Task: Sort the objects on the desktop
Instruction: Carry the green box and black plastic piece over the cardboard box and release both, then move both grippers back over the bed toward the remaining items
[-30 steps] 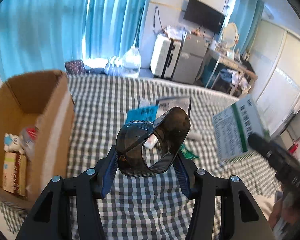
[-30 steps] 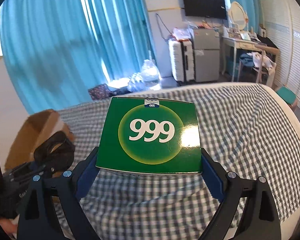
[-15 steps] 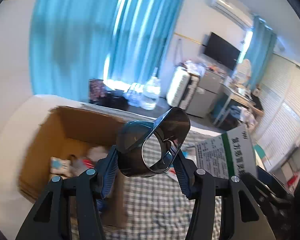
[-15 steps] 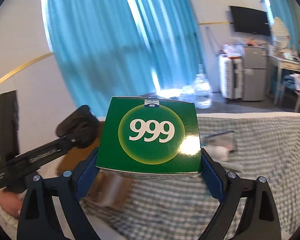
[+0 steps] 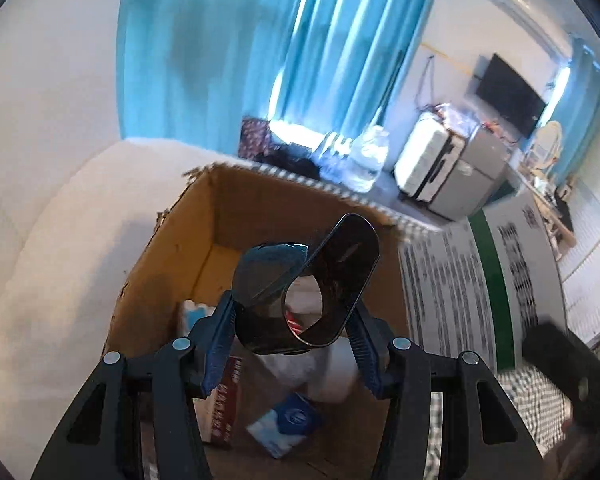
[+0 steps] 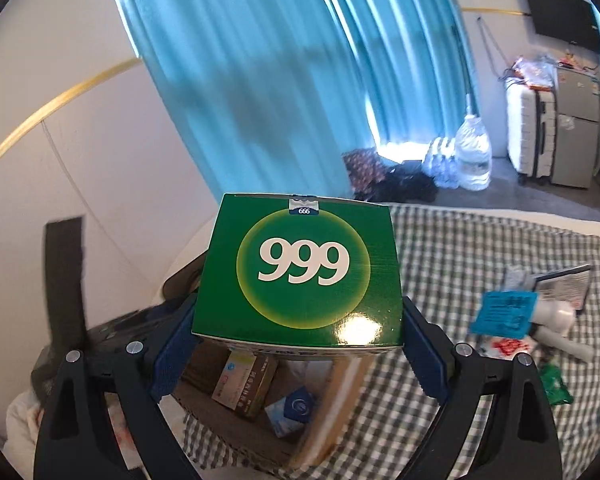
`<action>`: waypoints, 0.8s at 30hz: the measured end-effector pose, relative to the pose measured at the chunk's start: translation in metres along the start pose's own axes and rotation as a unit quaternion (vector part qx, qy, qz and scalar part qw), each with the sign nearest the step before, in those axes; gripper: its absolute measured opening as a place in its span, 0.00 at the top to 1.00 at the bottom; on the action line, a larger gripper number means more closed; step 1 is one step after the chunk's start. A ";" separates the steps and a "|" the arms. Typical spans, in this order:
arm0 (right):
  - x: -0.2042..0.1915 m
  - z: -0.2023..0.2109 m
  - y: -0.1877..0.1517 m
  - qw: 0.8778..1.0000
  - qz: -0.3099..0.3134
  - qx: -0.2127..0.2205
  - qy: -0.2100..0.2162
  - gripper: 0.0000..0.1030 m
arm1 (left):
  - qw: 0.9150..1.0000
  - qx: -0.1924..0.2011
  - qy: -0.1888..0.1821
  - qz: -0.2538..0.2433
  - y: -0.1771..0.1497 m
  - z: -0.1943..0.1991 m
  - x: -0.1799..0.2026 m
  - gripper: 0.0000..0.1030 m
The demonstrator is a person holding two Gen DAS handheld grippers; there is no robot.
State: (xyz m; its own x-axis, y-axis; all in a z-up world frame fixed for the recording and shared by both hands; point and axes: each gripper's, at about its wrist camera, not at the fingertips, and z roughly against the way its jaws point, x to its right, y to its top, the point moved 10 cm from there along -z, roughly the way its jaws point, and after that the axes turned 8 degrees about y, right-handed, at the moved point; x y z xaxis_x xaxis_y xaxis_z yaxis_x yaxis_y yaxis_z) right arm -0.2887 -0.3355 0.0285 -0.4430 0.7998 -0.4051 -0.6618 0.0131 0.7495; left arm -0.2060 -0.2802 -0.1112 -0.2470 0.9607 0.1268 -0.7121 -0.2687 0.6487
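Left gripper (image 5: 292, 330) jaws pinch a dark plastic holder (image 5: 306, 284) over the open cardboard box (image 5: 188, 240). Right gripper (image 6: 300, 340) jaws clamp the green "999" carton (image 6: 300, 272) above the box's right side, checked bed (image 6: 460, 248) beyond.

Between the left fingers (image 5: 220, 330) sits the dark holder (image 5: 306, 288), with the cardboard box (image 5: 172, 256) open beyond and below them. Between the right fingers (image 6: 176, 346) sits the medicine carton (image 6: 300, 276); loose packets (image 6: 504, 312) lie on the bed (image 6: 452, 248) to their right.
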 end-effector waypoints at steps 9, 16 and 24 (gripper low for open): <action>-0.003 -0.044 -0.012 0.999 0.028 -0.026 -0.004 0.05 | 0.999 -0.027 0.042 -0.008 0.010 -0.050 -0.023 0.21; -0.002 -0.031 -0.004 1.000 0.005 -0.001 0.016 0.01 | 0.997 -0.011 0.071 0.040 0.010 -0.027 -0.050 0.01; -0.019 0.010 0.007 0.999 0.036 0.030 -0.002 0.01 | 0.996 0.003 0.090 0.027 -0.012 0.022 -0.049 0.00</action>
State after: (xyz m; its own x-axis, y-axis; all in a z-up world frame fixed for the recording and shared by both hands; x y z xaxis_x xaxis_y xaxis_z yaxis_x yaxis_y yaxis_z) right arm -0.2794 -0.3448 0.0467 -0.4856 0.8028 -0.3461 -0.5902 -0.0090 0.8072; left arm -0.1703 -0.3221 -0.1087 -0.3997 0.9163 0.0257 -0.6906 -0.3194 0.6489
